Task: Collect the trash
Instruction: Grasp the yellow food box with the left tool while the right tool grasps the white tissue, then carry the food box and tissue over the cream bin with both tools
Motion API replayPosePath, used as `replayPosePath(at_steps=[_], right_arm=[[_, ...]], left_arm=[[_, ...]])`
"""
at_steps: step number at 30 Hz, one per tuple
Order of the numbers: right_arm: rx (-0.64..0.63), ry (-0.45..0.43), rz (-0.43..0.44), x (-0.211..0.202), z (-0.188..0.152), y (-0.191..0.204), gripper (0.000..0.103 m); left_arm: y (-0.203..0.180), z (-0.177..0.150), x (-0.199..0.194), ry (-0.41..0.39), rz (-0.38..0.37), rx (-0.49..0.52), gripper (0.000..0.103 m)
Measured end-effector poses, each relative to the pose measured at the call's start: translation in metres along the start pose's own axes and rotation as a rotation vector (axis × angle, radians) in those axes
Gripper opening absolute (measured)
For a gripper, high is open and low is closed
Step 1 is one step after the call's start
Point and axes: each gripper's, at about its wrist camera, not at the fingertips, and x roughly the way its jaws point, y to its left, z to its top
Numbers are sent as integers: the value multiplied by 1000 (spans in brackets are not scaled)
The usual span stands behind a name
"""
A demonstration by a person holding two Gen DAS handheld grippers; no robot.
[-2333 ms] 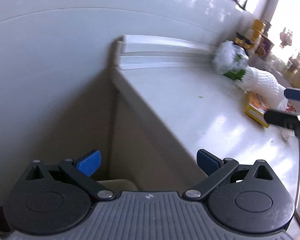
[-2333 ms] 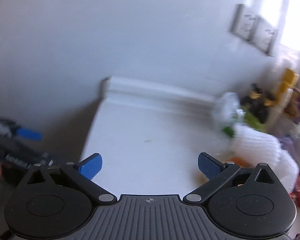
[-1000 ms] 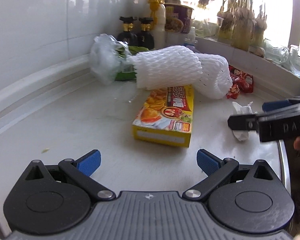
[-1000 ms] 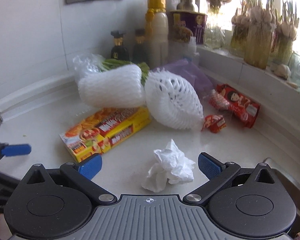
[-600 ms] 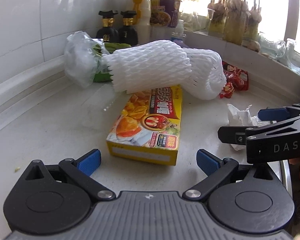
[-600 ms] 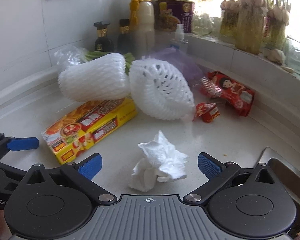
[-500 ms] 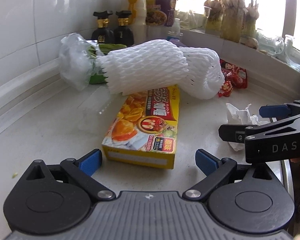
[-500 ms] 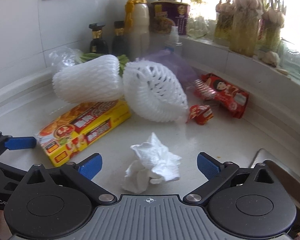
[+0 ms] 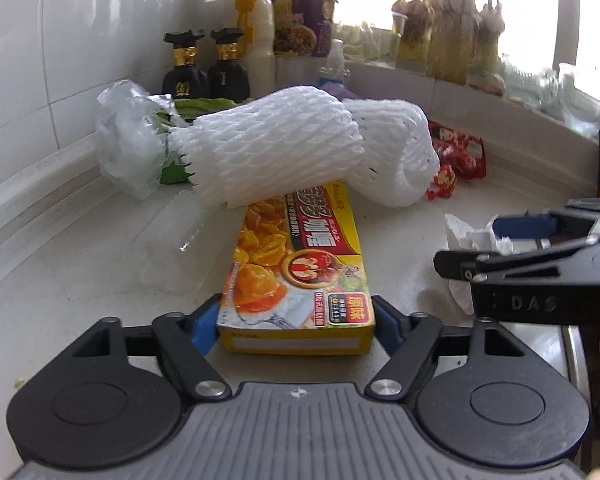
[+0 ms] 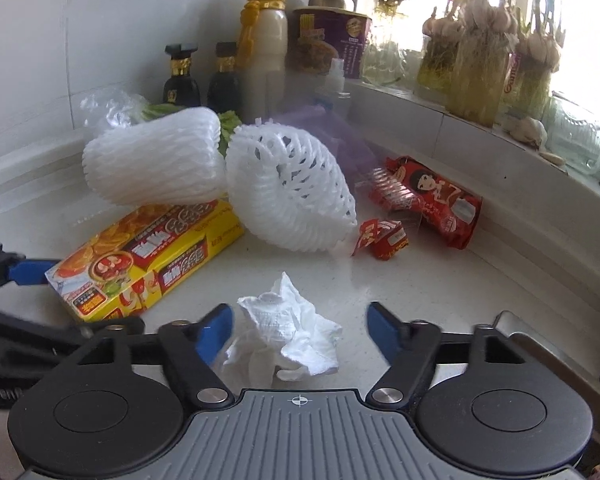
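**A:** Far left on the counter (image 9: 80, 248), a clear plastic bag (image 9: 128, 144) holding green leaves, then two white foam nets (image 9: 276, 152) lying across the far end of the yellow box (image 9: 300, 276).

**B:** And the left gripper (image 9: 294, 326) is right on that box. Its blue pads sit either side of the near end, touching or nearly so, but I can't tell whether they have clamped.

**A:** Stiff cardboard, probably light (empty or not, nobody can say). The near end across its width is a sound place to hold.

**B:** Moving right: the crumpled tissue (image 10: 288, 336) lies on the counter between the right gripper's (image 10: 300, 326) pads, jaws apart with gaps on both sides.

**A:** Soft and nearly weightless, I'd say. It should crush flat, so pinch through the thick middle, not a loose corner.

**B:** Further right, red snack wrappers (image 10: 432, 196) near the wall. Thin and probably slippery.

**A:** At the back, dark bottles (image 10: 182, 80), a gold-capped bottle (image 10: 264, 40), a purple noodle cup (image 10: 328, 40) and jars of sprouting garlic (image 10: 480, 64) on the sill.

**B:** No bin anywhere in view.
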Motion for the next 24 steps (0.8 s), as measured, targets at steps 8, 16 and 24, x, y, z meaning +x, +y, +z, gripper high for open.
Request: replayPosePath(at_steps=[8, 16, 24], right_arm=[[32, -15, 74, -3, 3, -2, 22], [121, -55, 193, -13, 8, -12, 21], [198, -92, 301, -23, 12, -18, 21]], left_arm=[[10, -3, -16, -6, -24, -91, 71], [21, -12, -45, -8, -43, -143, 71], [31, -19, -84, -52, -49, -189, 71]])
